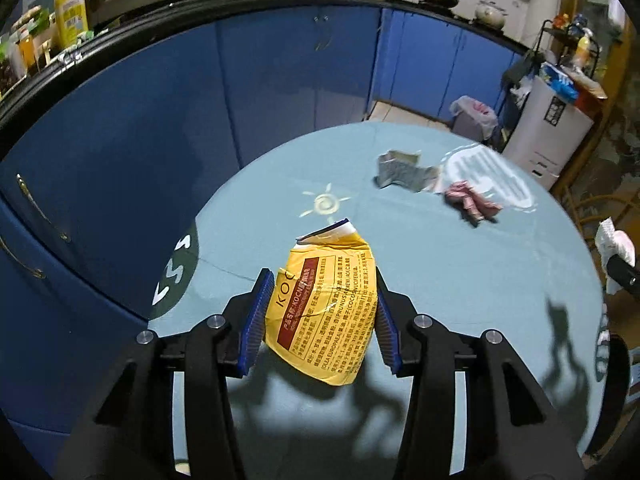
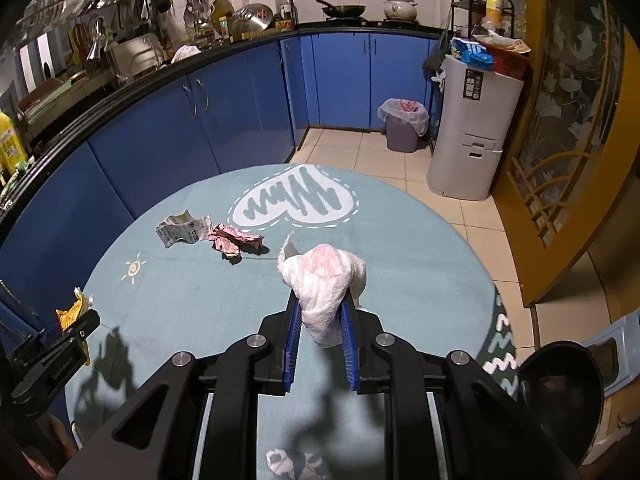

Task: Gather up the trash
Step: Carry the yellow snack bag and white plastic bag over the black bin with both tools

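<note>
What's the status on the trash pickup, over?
Left gripper clamps yellow wrapper. Right gripper clamps white wad. Two scraps on rug. Nothing blocking.

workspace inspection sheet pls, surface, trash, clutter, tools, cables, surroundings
surface: round blue rug with cloud and sun prints, on a tiled floor.
job's things: yellow wrapper between the left tool's pads; white crumpled tissue in the right tool; grey paper scrap and pink crumpled paper lying side by side on the rug.
clutter: nothing else seen on the rug.
grippers: left tool shut on the wrapper; right tool shut on the tissue.
cables: nothing seen.
surroundings: lined trash bin on the tiles, blue cabinets, white storage unit.
</note>
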The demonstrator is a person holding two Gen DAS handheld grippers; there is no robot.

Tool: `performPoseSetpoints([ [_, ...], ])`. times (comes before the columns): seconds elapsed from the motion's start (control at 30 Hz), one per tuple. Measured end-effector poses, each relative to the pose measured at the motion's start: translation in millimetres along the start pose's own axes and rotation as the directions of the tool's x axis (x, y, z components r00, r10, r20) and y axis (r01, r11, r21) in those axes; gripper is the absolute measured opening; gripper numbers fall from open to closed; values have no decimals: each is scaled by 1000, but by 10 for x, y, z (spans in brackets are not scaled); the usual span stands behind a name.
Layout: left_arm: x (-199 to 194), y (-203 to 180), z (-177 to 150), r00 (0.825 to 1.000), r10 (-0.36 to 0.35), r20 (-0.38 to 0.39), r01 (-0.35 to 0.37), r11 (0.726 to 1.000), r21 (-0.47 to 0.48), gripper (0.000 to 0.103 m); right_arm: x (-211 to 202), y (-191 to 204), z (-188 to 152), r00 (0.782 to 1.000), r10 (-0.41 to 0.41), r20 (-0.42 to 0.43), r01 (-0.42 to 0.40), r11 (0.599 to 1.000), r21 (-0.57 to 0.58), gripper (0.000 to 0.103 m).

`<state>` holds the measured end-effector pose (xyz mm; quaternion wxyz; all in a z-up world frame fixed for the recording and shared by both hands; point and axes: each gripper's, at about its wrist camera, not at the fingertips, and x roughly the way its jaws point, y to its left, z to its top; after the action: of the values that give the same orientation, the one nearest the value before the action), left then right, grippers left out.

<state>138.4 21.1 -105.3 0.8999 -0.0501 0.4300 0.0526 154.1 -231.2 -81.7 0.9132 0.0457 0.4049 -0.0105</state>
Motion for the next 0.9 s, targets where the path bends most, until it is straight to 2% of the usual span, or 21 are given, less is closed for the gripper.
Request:
performPoseSetpoints([
  [0.57,-551,-712,-6,994,-53,97,40,991,128,48,-660,-624,-258,996,-33,88,23,994,111,19],
  [0.9,-809,-1322,-106,986,-122,117,91,966,243,48,-957,-1119,-454,990,-79,121,54,979,198,19],
])
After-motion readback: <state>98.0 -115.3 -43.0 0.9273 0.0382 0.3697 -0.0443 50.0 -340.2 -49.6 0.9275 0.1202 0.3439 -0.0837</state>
